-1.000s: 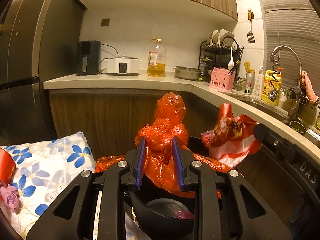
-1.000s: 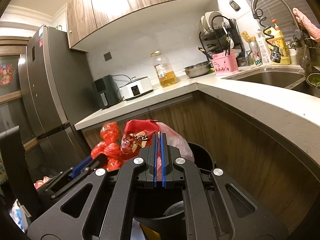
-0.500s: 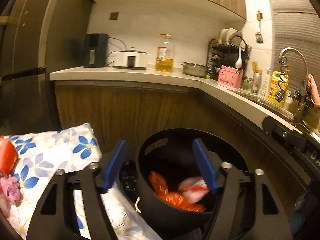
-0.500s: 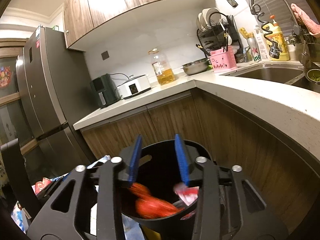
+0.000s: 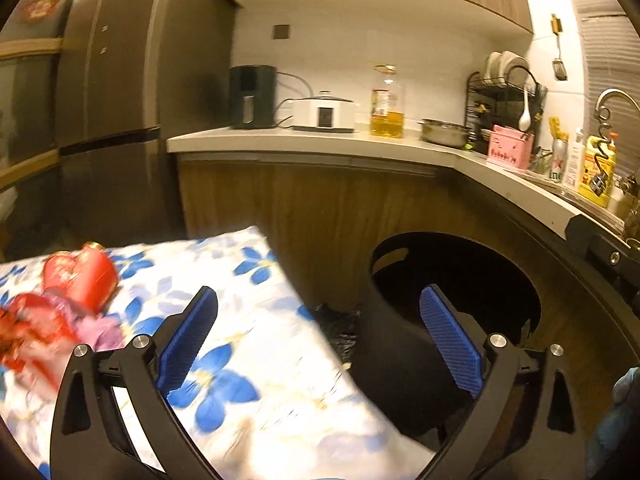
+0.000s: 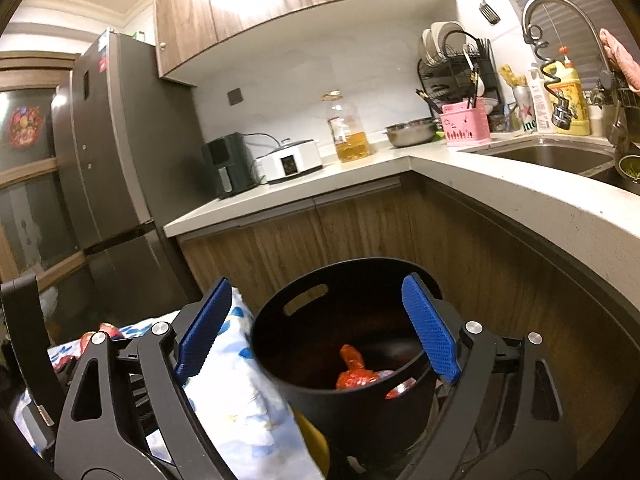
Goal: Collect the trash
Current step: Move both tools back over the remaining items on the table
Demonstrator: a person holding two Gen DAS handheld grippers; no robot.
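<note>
Nearest the right wrist camera, the right gripper (image 6: 318, 330) has its blue-padded jaws spread wide with nothing between them; the gap frames the black trash bin (image 6: 288, 344). Inside the bin lies an orange-red plastic bag (image 6: 354, 372), crumpled at the bottom, with a scrap of red and white wrapper (image 6: 400, 390) beside it, half hidden by the rim. A yellow object (image 6: 316, 444) shows just below the bin's left side; what it is cannot be told.

The left gripper (image 5: 320, 344) is likewise wide open and holds nothing. Its left finger hangs over a white cloth with blue flowers (image 5: 240, 360), its right finger over the bin's near wall (image 5: 392, 344). From this view the bin's mouth is dark and its contents do not show. Crinkled black plastic (image 5: 338, 324) sits between cloth and bin. Further left on the cloth lie a red heart-printed item (image 5: 82, 276), a blurred red one (image 5: 28, 328) and something pale purple (image 5: 100, 326), probably wrappers, though motion blur hides the details.

Behind the bin stand wooden cabinet doors (image 6: 320, 232) under a pale countertop (image 6: 500, 188). On it, well back, stand a black appliance (image 6: 228, 164), a white cooker (image 6: 290, 160), an oil bottle (image 6: 348, 128), a steel bowl (image 6: 410, 132), a pink holder (image 6: 466, 124) and a dish rack (image 6: 452, 64). A sink (image 6: 552, 156) with its faucet (image 6: 560, 12) lies to the right, a tall fridge (image 6: 108, 160) to the left.
</note>
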